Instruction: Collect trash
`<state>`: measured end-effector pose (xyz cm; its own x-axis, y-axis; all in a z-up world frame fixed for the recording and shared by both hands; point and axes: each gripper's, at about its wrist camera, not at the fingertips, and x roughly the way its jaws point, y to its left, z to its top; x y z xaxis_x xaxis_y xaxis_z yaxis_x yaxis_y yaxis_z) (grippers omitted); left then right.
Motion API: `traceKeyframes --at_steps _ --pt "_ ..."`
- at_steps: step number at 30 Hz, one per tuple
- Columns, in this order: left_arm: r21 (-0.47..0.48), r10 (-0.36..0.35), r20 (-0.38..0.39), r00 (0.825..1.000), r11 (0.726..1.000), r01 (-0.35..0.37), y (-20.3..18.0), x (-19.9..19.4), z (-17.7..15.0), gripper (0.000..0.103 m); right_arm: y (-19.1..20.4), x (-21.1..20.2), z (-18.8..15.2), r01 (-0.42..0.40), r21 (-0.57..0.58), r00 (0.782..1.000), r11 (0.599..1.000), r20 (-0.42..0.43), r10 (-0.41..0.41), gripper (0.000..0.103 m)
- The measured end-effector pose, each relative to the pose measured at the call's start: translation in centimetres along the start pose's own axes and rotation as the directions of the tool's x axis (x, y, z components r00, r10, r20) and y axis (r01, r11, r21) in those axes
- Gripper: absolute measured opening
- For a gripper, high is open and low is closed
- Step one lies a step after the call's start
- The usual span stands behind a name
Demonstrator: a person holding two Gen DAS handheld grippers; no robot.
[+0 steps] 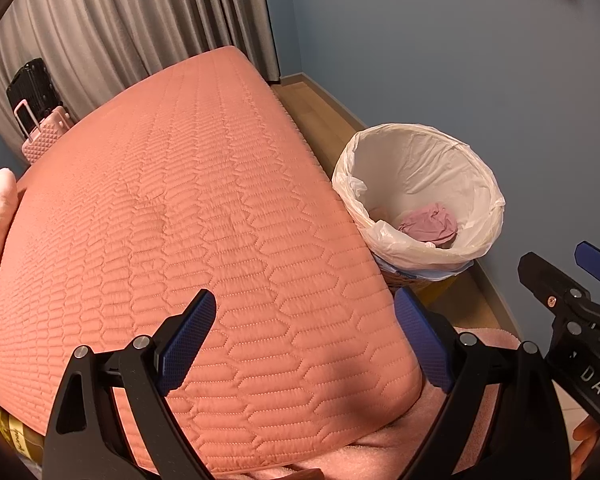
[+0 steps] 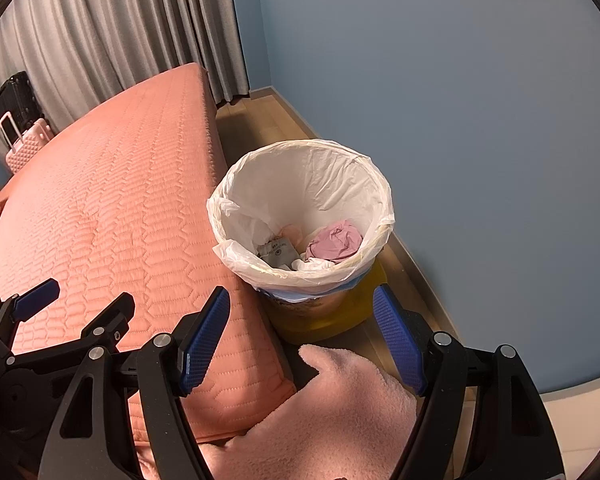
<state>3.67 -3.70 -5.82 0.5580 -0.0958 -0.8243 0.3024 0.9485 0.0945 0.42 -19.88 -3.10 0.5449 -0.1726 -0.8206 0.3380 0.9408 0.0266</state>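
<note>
- Hovering wide open and empty, the right gripper (image 2: 300,336) has the round wicker bin with white plastic liner (image 2: 300,276) at 12 o'clock, just beyond its fingertips.
- Crumpled pink paper (image 2: 334,244) lies inside, no clear long axis.
- The left gripper (image 1: 306,340), also spread and empty, sees the bin at 2 o'clock over the salmon quilted bed (image 1: 180,220), farther off.

What I count from my two grippers

One bin (image 2: 300,216) with one white liner, and in it one crumpled pink wad (image 2: 334,245), one grey packet (image 2: 278,251) and some white scraps I can't number. One bed (image 1: 188,208), two suitcases: one black (image 1: 32,86), one pink (image 1: 46,134).
</note>
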Motion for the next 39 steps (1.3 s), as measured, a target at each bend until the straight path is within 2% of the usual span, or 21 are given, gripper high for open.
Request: traceKeyframes --at_steps 11,39 --pt "-0.009 0.0 -0.031 1.0 1.0 -0.001 -0.4 0.6 0.0 0.087 -0.4 0.1 -0.2 0.002 0.011 1.0 1.0 -0.001 -0.002 0.072" --pt "0.007 0.007 -0.001 1.0 1.0 -0.007 -1.3 0.6 1.4 0.087 -0.8 0.0 0.7 0.011 0.031 1.0 0.999 0.013 -0.012 0.072"
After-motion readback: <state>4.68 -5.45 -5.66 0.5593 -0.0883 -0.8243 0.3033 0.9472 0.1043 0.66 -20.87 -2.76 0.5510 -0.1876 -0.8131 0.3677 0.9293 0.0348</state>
